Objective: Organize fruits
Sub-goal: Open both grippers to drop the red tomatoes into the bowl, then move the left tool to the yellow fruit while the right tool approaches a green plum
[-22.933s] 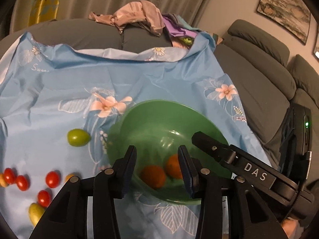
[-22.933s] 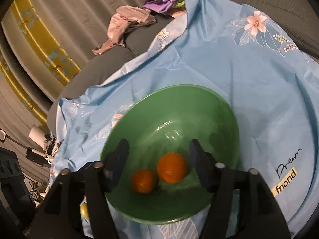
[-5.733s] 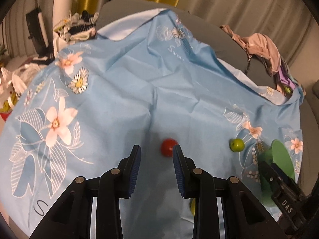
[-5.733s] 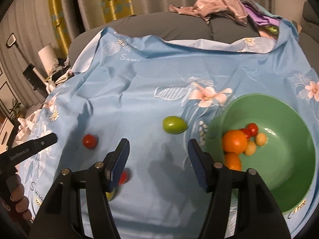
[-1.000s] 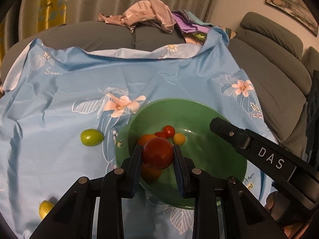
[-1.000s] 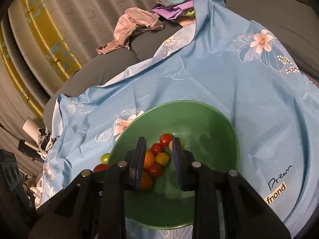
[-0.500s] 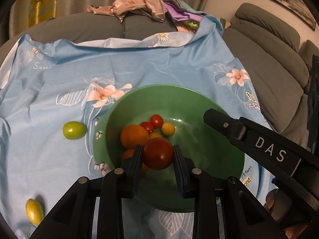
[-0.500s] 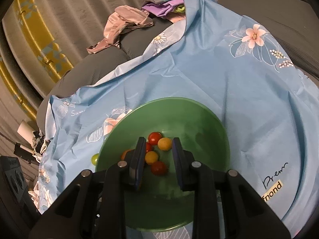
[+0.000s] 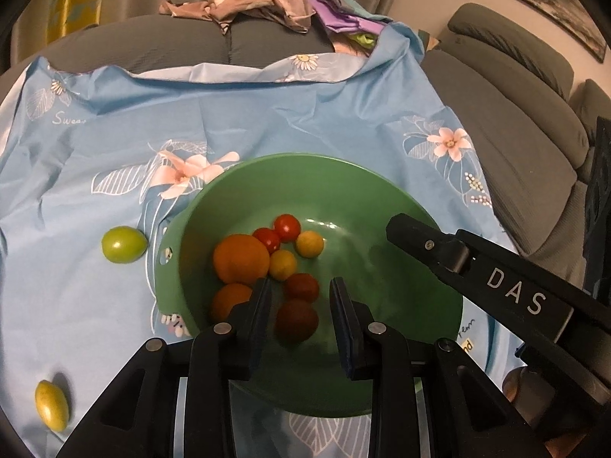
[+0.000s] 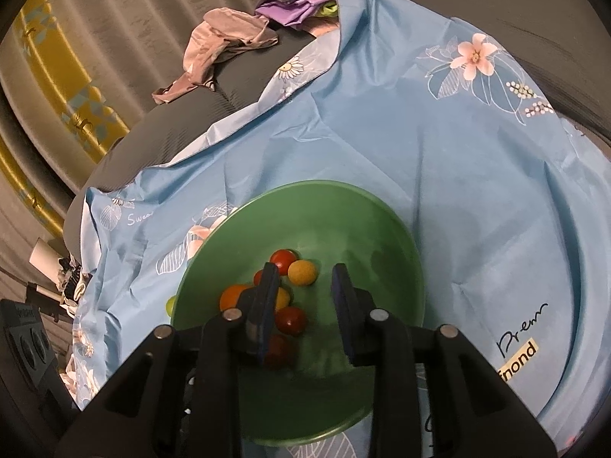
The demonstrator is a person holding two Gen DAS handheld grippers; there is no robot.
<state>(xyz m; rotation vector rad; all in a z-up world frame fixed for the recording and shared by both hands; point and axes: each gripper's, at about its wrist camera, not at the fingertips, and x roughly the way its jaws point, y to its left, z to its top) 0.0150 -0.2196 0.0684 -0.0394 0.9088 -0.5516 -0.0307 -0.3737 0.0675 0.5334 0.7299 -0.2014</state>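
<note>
Left tongs (image 9: 299,301) hang over the near half of the green bowl (image 9: 382,198), tilted down; jaws narrowly apart, nothing pressed between them. A dark red tomato (image 9: 296,320) sits in the gap below, on the bowl floor, pads clear of it. Right tongs (image 10: 303,297) also angle down over the bowl from the right side; their jaws have just been opening, nothing between the pads. In the left view the right tongs' black body crosses the bowl's right rim.

Bowl contents, near to far: dark red tomato, small red one (image 9: 301,286), two oranges (image 9: 240,257), yellow cherry tomatoes (image 9: 282,264), two red ones (image 9: 287,227).

Outside the bowl on the blue floral cloth (image 9: 267,114): yellow fruit (image 9: 51,404) at near left, green fruit (image 9: 124,244) just left of the rim.

Farther: grey sofa (image 9: 515,122), heap of clothes (image 9: 259,7), curtains behind.
</note>
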